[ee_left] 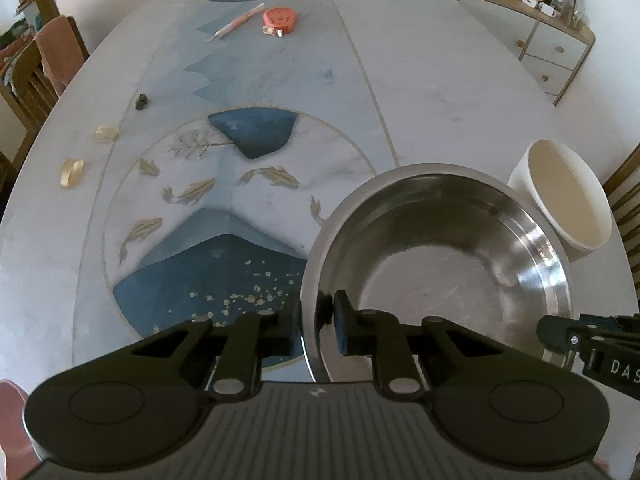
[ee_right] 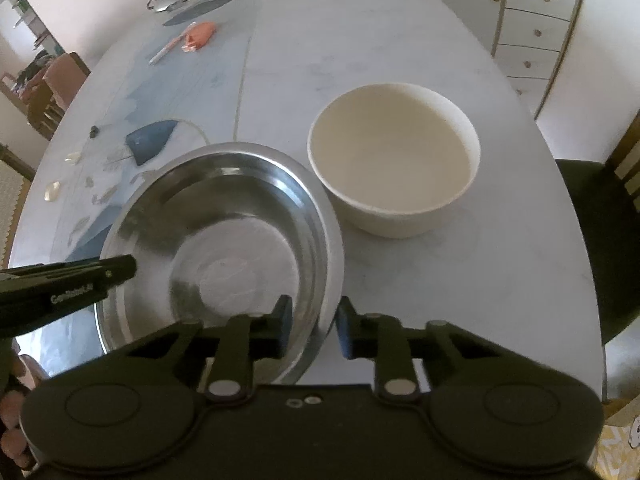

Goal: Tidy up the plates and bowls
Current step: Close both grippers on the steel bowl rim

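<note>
Painted marble table (ee_left: 420, 92) stretches away, pen and orange tape measure (ee_left: 279, 19) far off, and down at the near edge it's a two-handed job! Left gripper (ee_left: 316, 318) is clamped on the steel bowl (ee_left: 432, 264)'s left rim, right gripper (ee_right: 310, 324) pinching the rim on the opposite side, presumably to lift the wide, slippery thing level. White bowl (ee_right: 394, 168) waits just beside it, nearly touching, likely its stacking partner.
</note>
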`<control>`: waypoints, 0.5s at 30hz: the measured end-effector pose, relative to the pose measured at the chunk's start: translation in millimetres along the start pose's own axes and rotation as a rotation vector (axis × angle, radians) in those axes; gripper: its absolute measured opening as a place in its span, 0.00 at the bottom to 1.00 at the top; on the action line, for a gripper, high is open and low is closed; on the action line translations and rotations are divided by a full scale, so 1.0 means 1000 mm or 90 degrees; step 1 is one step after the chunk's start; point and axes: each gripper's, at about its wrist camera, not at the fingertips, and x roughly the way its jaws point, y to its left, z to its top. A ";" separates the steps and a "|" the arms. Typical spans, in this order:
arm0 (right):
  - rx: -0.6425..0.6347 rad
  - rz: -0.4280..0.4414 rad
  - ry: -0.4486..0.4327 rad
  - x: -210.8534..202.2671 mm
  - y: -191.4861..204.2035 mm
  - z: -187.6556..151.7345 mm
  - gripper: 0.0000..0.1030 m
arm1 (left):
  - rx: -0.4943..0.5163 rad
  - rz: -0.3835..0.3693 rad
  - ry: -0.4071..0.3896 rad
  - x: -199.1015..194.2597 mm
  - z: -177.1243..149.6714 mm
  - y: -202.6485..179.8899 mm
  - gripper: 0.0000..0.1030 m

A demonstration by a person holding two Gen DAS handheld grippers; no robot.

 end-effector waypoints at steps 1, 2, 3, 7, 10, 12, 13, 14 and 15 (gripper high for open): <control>0.002 -0.003 0.000 0.000 0.000 -0.001 0.15 | -0.005 -0.003 0.004 -0.001 0.000 0.001 0.15; 0.004 -0.002 0.001 0.000 -0.001 -0.001 0.14 | -0.007 -0.005 0.005 -0.001 0.000 0.002 0.15; 0.008 -0.001 0.000 0.000 -0.001 -0.001 0.14 | -0.007 -0.005 0.005 -0.003 -0.001 0.002 0.15; -0.005 -0.007 -0.019 -0.007 0.005 -0.003 0.14 | -0.009 -0.002 -0.004 -0.012 -0.002 0.004 0.15; -0.009 -0.004 -0.029 -0.014 0.009 -0.003 0.14 | -0.009 -0.002 -0.012 -0.023 -0.001 0.008 0.15; -0.009 0.001 -0.034 -0.021 0.011 -0.004 0.14 | -0.011 -0.003 -0.017 -0.032 -0.001 0.010 0.15; -0.011 0.002 -0.038 -0.025 0.013 -0.004 0.14 | -0.012 -0.004 -0.020 -0.037 -0.001 0.012 0.15; -0.013 0.004 -0.042 -0.030 0.015 -0.004 0.14 | -0.013 -0.005 -0.024 -0.042 -0.001 0.014 0.15; -0.015 0.005 -0.046 -0.034 0.017 -0.004 0.14 | -0.015 -0.008 -0.028 -0.048 -0.001 0.016 0.15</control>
